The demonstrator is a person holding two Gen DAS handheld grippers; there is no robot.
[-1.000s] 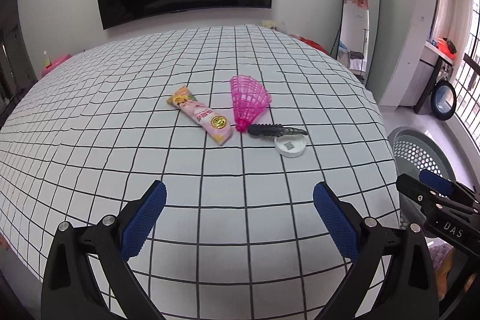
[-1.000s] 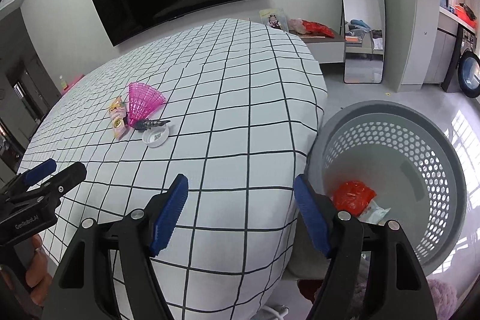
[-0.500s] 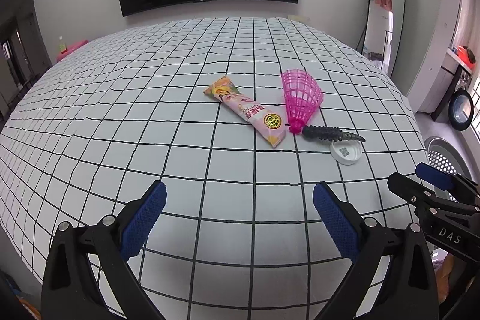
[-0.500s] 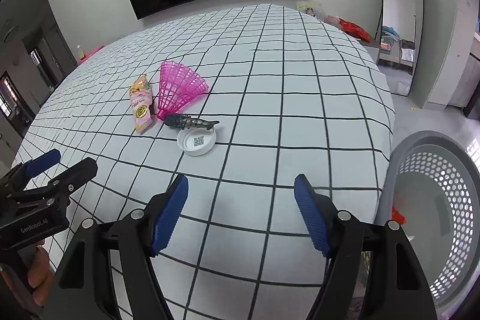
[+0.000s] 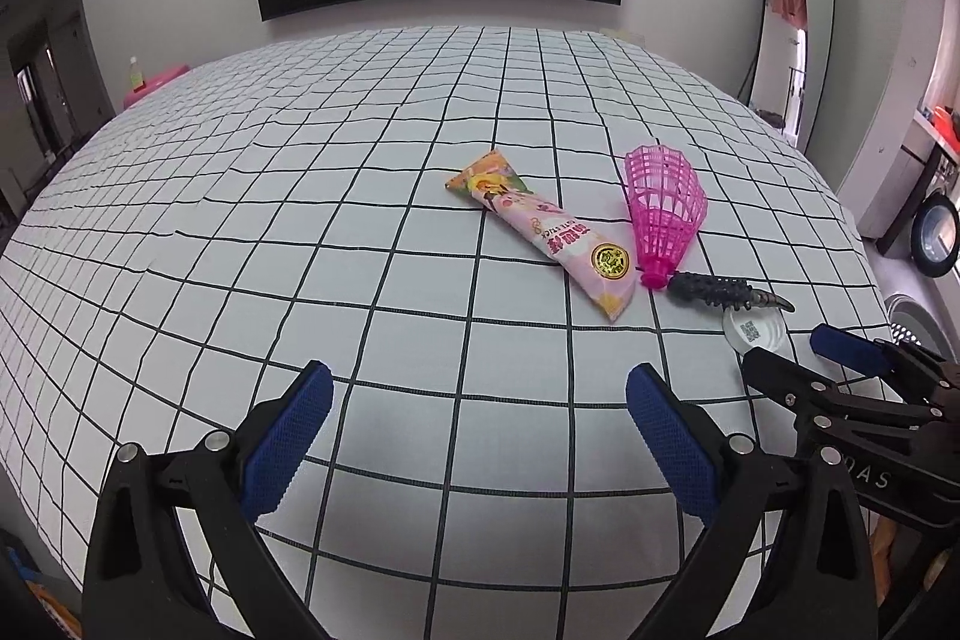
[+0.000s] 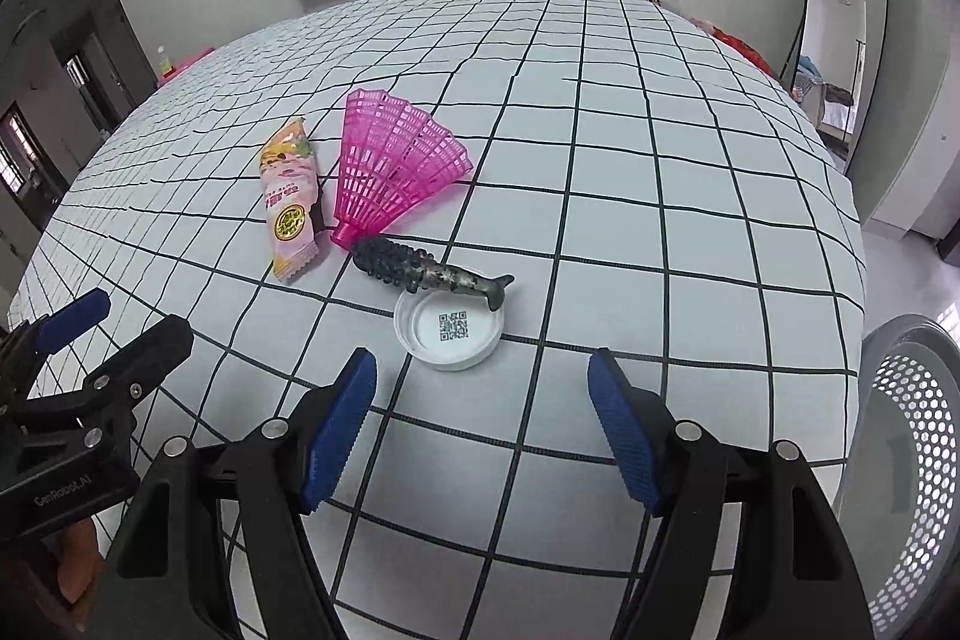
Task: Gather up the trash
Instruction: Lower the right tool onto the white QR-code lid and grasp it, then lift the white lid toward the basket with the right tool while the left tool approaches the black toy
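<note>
Left wrist view: the left tongs stand spread and empty at the frame's bottom, the pink foil snack wrapper at centre on the grid-patterned bed. Right wrist view: the right tongs gape empty just below the round white plastic lid, probably light, stiff and shallow, best pinched across its rim.

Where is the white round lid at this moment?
In the right wrist view the white lid lies on the checked bedsheet just ahead of the open right gripper, touching the dark fish-shaped toy.

bare sheet before gripper, lid ahead
</note>
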